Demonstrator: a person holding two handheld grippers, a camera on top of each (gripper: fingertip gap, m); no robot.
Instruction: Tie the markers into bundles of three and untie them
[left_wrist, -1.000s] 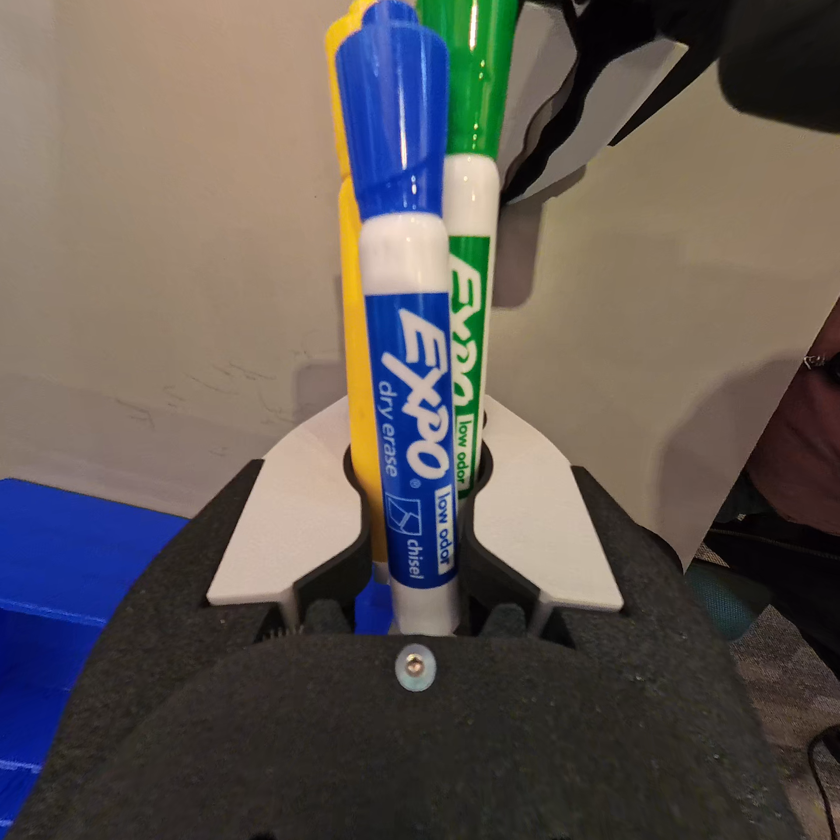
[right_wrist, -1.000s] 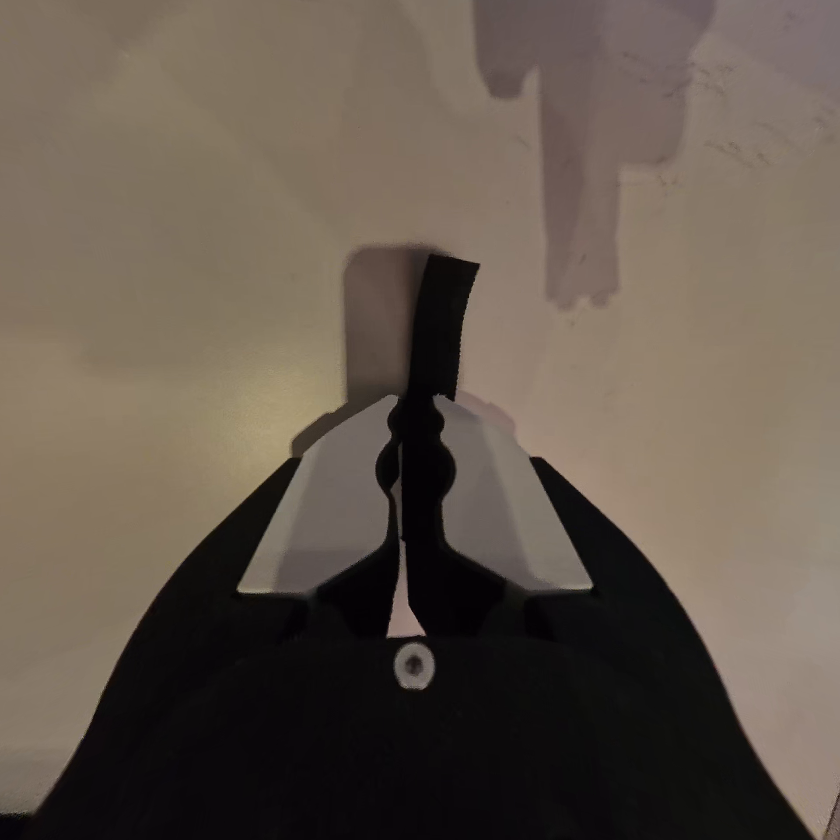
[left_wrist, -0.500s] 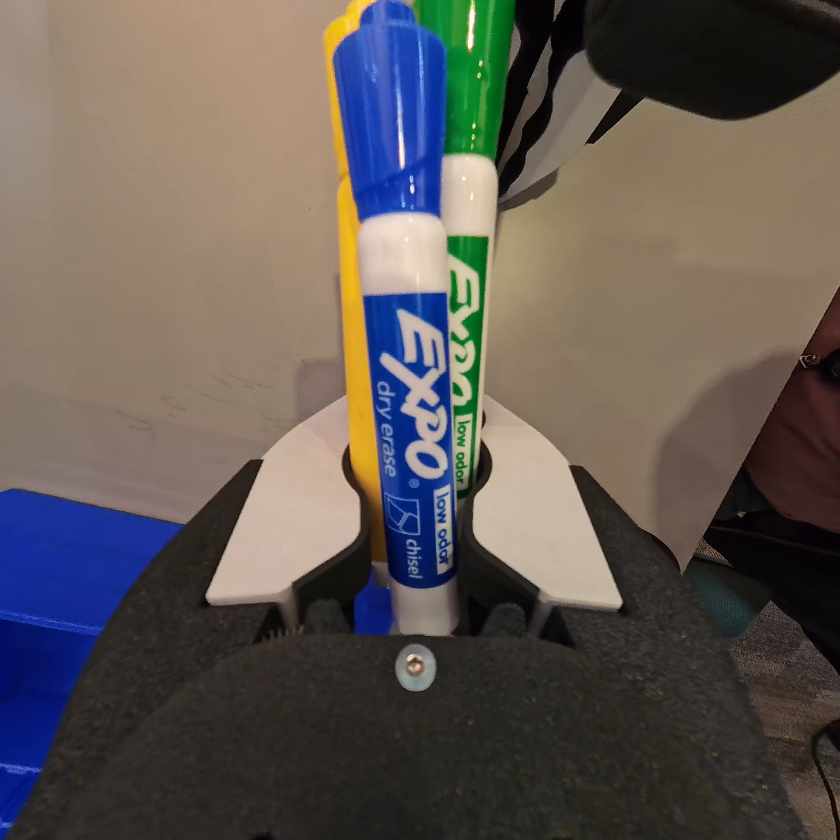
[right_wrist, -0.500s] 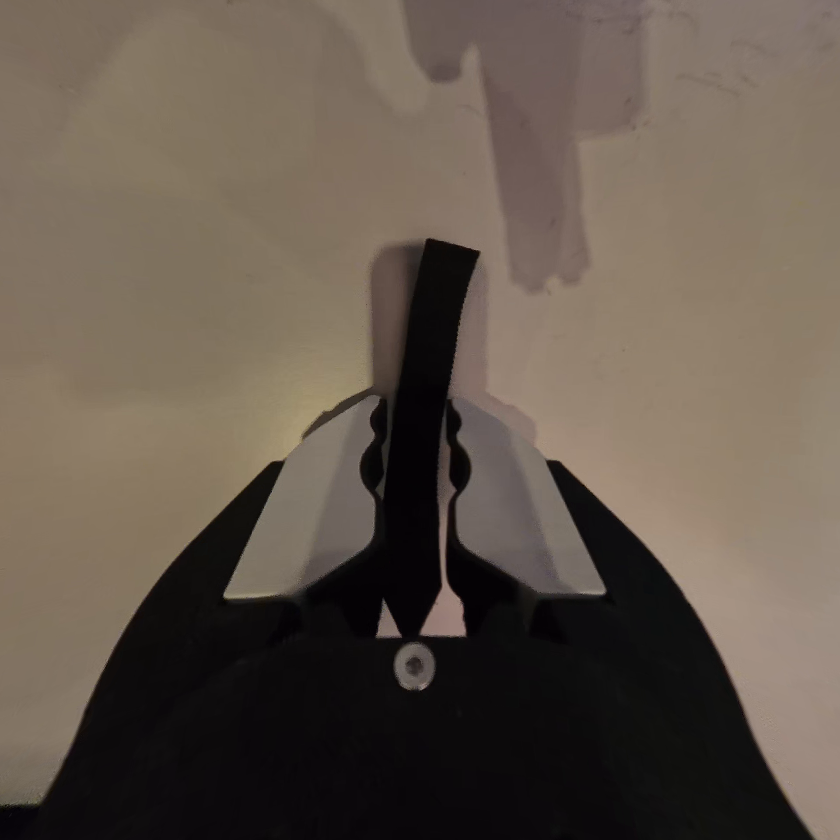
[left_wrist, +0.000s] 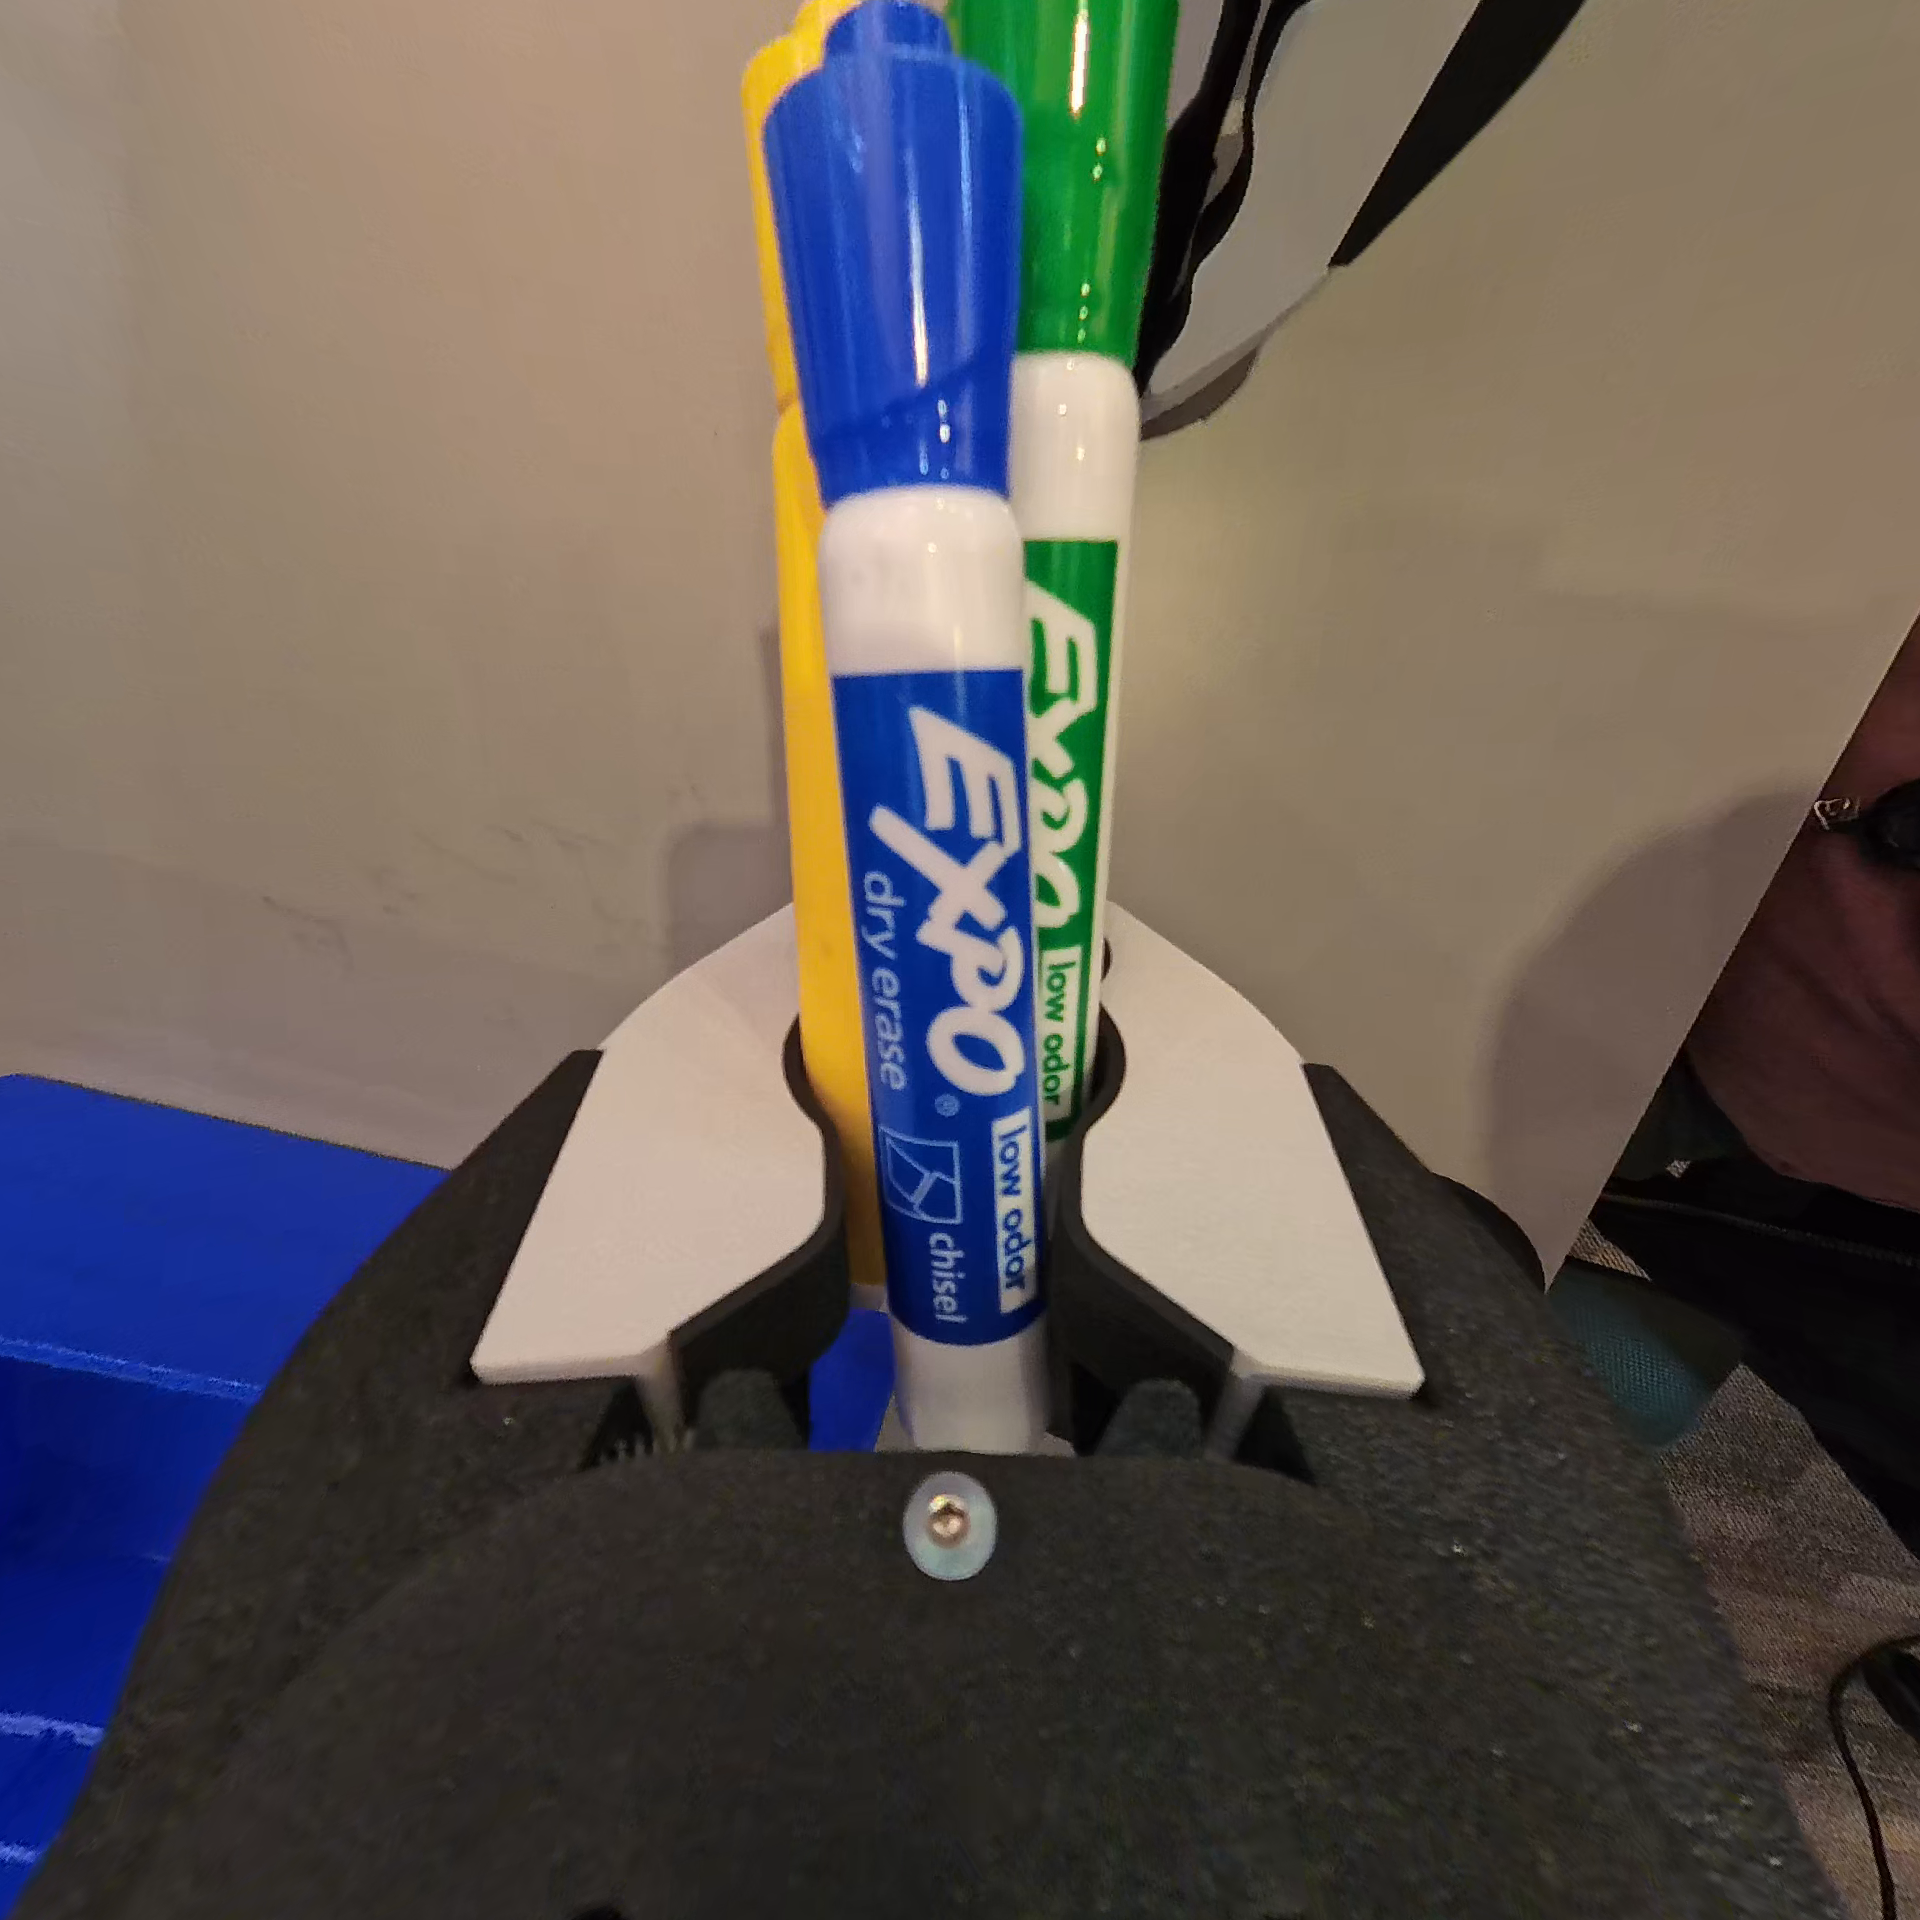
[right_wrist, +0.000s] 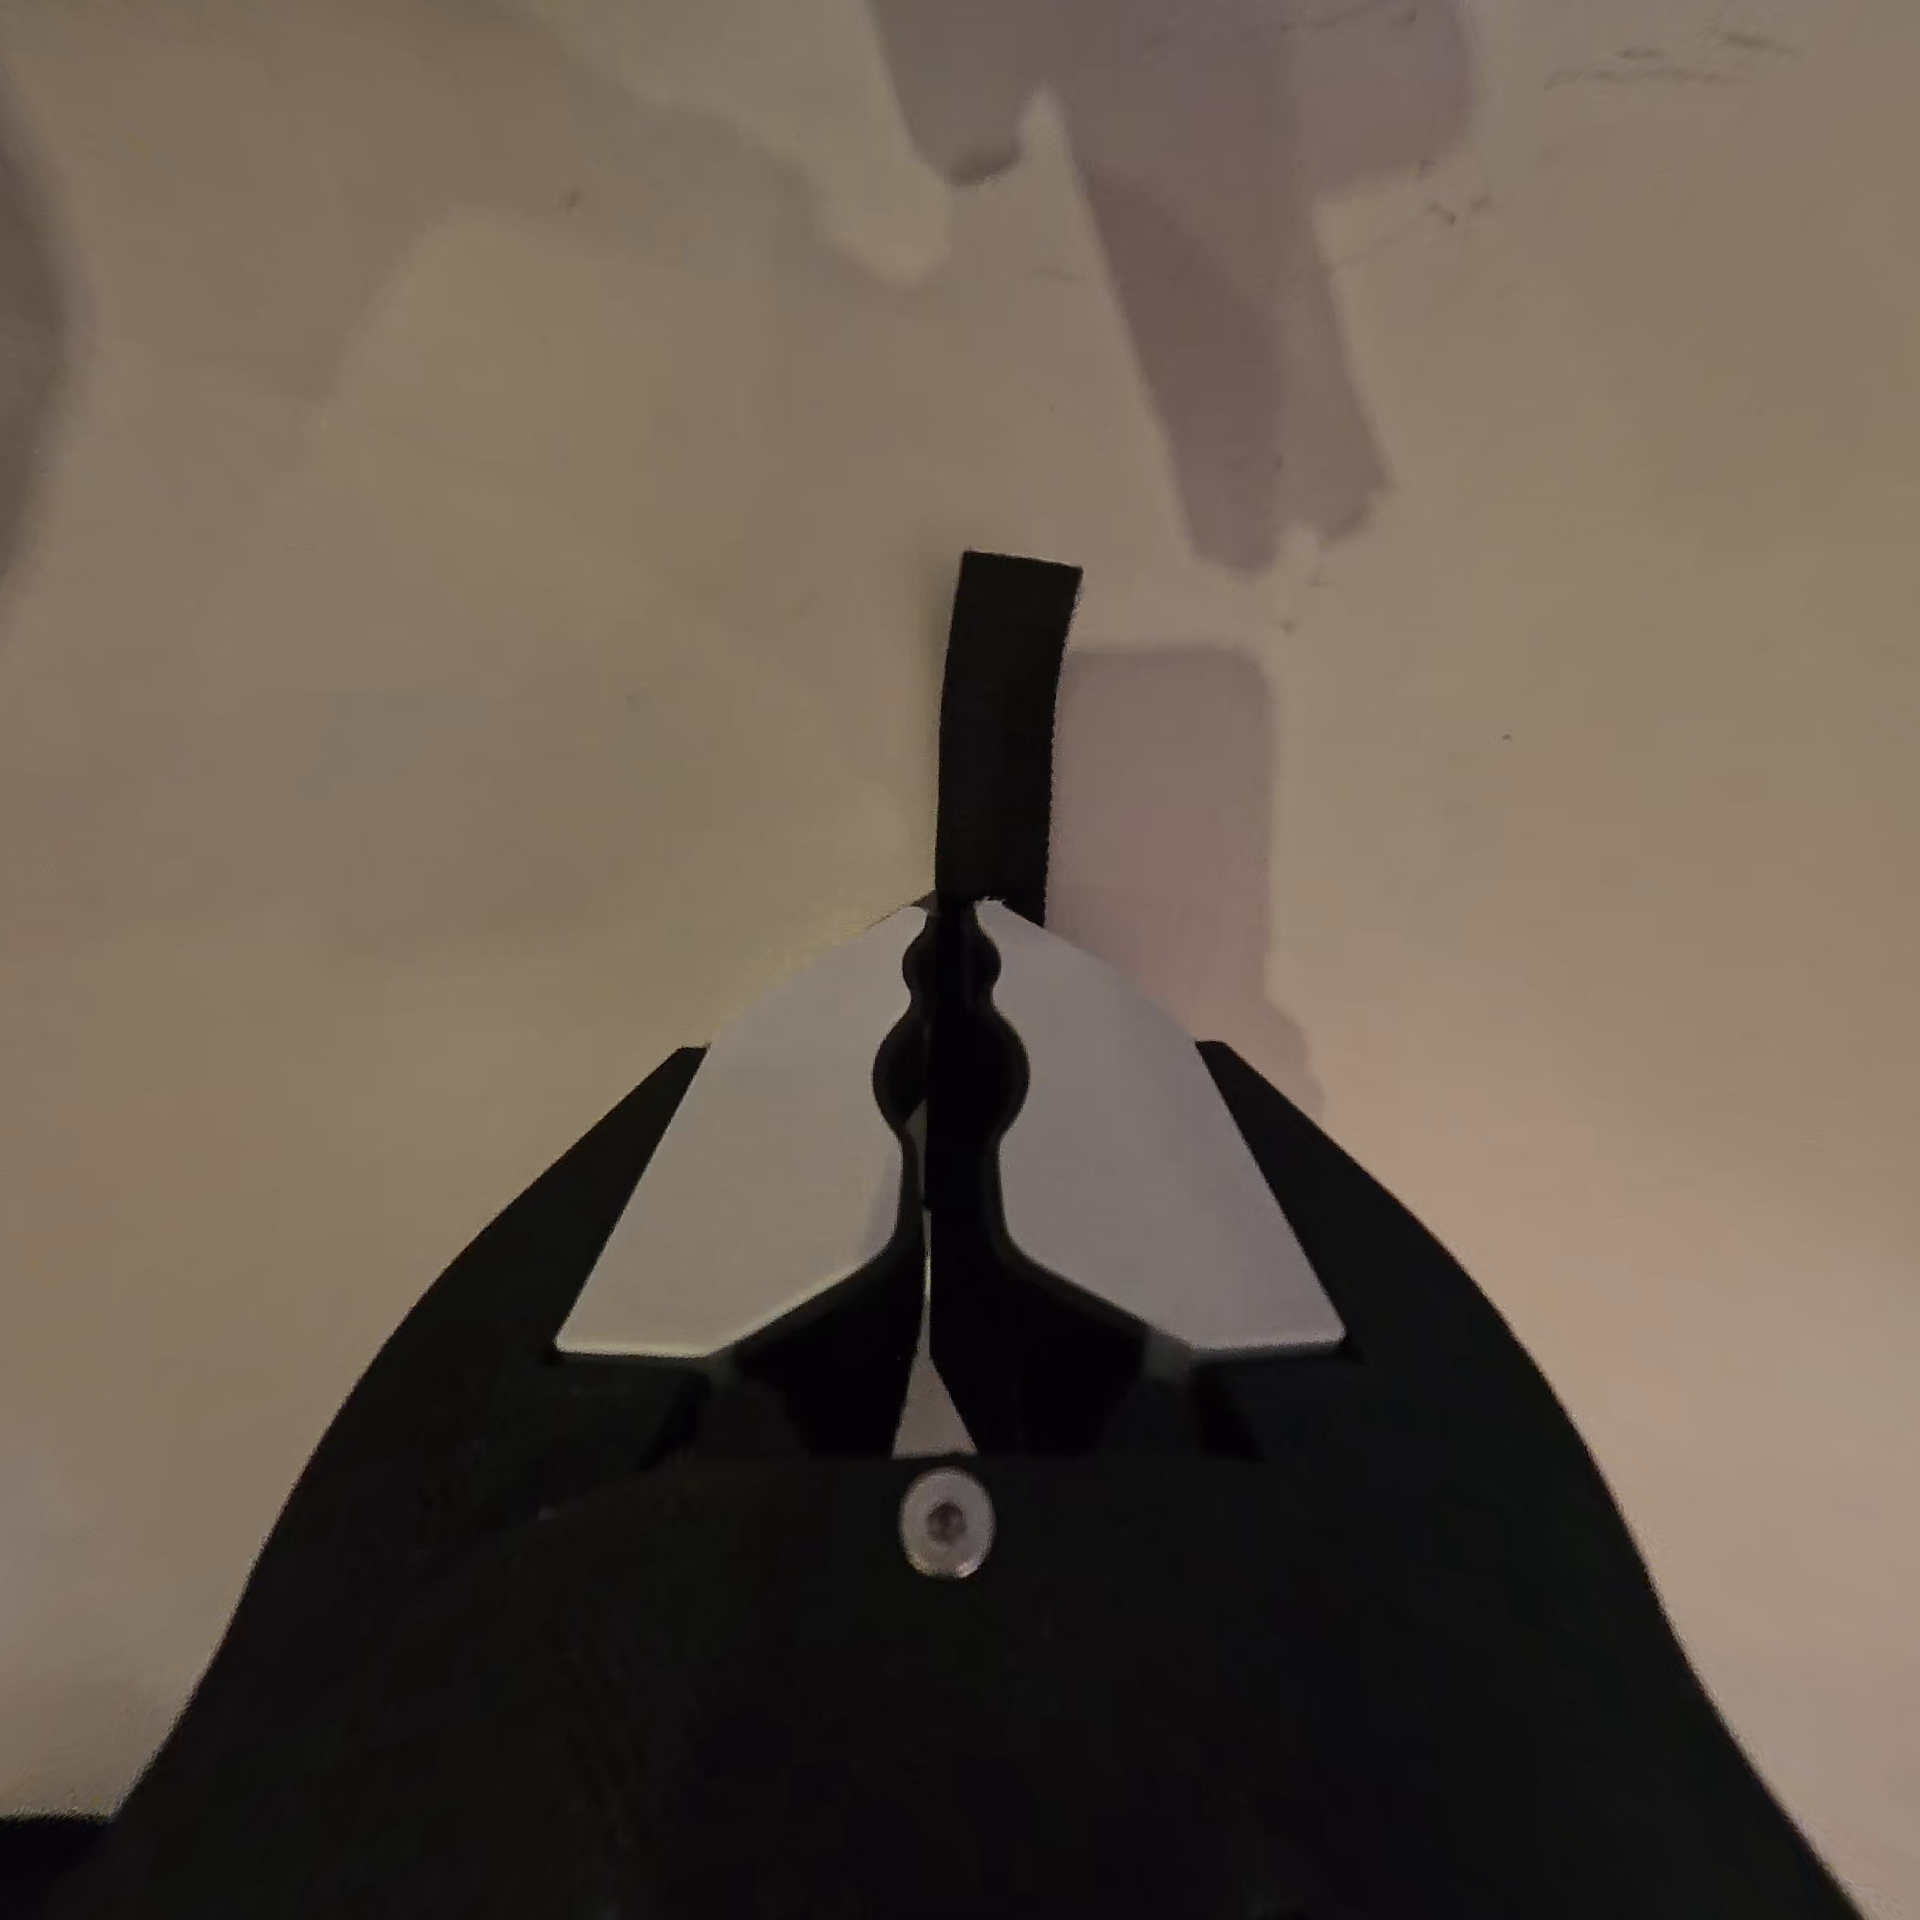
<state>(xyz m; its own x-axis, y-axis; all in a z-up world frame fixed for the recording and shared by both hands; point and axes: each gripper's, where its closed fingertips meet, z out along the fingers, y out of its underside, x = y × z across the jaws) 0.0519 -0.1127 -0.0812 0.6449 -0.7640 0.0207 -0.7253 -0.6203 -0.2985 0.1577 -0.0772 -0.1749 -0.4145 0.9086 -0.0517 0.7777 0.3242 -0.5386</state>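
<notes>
Since half a second ago, the right gripper (right_wrist: 954, 914) has been drawn closed again on the black strap (right_wrist: 1006, 727), whose free end stands straight up beyond the fingertips against a pale tabletop (right_wrist: 416, 623). At that earlier moment the jaws stood slightly parted around the strap; they are now pinched on it at the tips. The right gripper's body, seen earlier at the top right of the left wrist view, is no longer seen there; only dark straps and a white finger edge are seen behind the markers.

Three markers are held upright together in the left gripper (left_wrist: 951, 1029): a blue marker (left_wrist: 914, 727) in front, a green marker (left_wrist: 1075, 520) to its right, a yellow marker (left_wrist: 800, 727) behind on the left. The left jaws are closed around their barrels. A blue bin (left_wrist: 156, 1247) is noted at lower left.
</notes>
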